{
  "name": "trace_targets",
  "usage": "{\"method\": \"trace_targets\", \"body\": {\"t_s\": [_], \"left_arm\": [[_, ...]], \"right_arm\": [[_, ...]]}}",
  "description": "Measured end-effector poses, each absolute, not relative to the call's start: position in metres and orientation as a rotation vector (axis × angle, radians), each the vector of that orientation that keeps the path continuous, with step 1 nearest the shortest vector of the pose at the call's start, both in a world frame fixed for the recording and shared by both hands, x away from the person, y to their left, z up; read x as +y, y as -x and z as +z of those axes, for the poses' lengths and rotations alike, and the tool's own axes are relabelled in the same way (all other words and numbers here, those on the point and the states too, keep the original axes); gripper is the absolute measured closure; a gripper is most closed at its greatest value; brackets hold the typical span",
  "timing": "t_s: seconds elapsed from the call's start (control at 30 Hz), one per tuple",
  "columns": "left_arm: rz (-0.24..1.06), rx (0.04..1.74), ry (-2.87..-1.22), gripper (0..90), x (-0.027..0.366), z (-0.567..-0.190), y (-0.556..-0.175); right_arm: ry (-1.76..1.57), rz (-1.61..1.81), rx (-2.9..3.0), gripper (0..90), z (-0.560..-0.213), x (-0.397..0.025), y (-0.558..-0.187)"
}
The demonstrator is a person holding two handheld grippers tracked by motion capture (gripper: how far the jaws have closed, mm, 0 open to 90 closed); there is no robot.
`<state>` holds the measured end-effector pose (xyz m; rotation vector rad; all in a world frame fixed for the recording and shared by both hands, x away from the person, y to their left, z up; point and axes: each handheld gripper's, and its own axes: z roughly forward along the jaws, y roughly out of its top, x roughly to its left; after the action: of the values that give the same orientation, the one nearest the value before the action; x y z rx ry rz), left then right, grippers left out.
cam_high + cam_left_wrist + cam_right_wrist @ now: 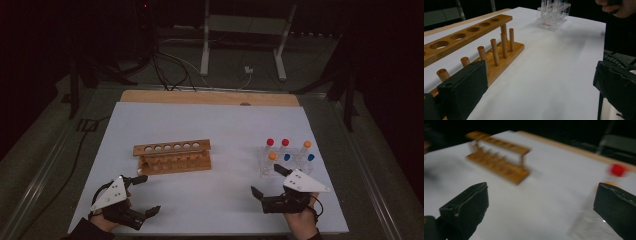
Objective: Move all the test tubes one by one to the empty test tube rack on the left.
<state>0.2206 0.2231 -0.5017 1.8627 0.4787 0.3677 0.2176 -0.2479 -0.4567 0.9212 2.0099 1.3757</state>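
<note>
The wooden rack sits in the middle of the white table, just ahead of the left claw, whose jaws are wide apart. The clear box of little tubes stands just beyond the right claw, also wide apart and holding nothing.

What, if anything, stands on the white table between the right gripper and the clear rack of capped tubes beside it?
Nothing visible does. The right gripper, jaws open, sits just in front of the clear rack; only bare white table lies between them. The wooden rack stands off to the left.
</note>
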Motion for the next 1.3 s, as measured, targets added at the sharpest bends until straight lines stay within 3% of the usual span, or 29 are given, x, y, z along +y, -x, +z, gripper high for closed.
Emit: {"method": "trace_targets", "body": {"t_s": [0.33,0.83,1.0,1.1,1.13,1.3], "left_arm": [[0.362,0.479,-1.857,0.5,0.223,-0.502,-0.221],[0.354,0.47,-1.852,0.5,0.223,-0.501,-0.22],[0.354,0.474,-1.853,0.5,0.223,-0.502,-0.221],[0.355,0.474,-1.853,0.5,0.223,-0.502,-0.221],[0.356,0.474,-1.854,0.5,0.223,-0.502,-0.221],[0.353,0.47,-1.858,0.5,0.223,-0.502,-0.221]], "right_arm": [[-1.078,1.285,1.798,0.0,-0.451,-0.281,-0.227],[-1.324,1.078,1.743,0.0,-0.464,-0.29,-0.244],[-1.377,1.034,1.772,13.5,-0.467,-0.29,-0.249],[-1.405,1.02,1.806,29.1,-0.471,-0.289,-0.254],[-1.405,1.02,1.806,29.1,-0.471,-0.289,-0.254],[-1.421,1.012,1.808,46.8,-0.469,-0.29,-0.257]]}}
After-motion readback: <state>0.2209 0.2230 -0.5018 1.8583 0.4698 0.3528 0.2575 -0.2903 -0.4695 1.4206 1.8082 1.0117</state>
